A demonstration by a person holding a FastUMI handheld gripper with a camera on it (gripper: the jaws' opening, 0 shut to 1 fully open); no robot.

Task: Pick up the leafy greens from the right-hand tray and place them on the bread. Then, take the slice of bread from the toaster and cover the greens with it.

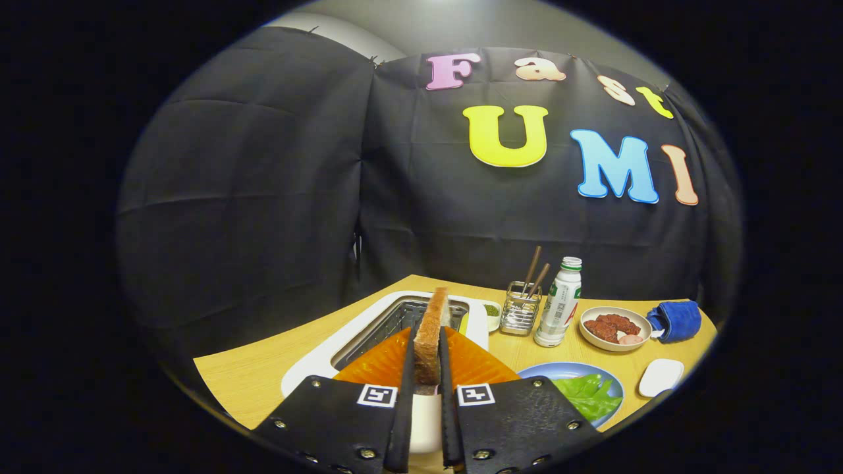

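A slice of toasted bread [433,329] stands on edge between my two fingers, and my gripper [427,359] is shut on it. The slice is held over the slot of the white toaster [316,365], which lies just ahead of and under the fingers. To the right of the fingers a blue plate [560,372] holds green leafy greens [589,394]. Whether bread lies under the greens is hidden.
Beyond the toaster stand a metal mesh holder with chopsticks [520,309], a white bottle [558,306] and a small dish of green stuff [491,311]. Further right are a bowl of red food [614,327], a blue cloth [677,319] and a small white dish [660,376].
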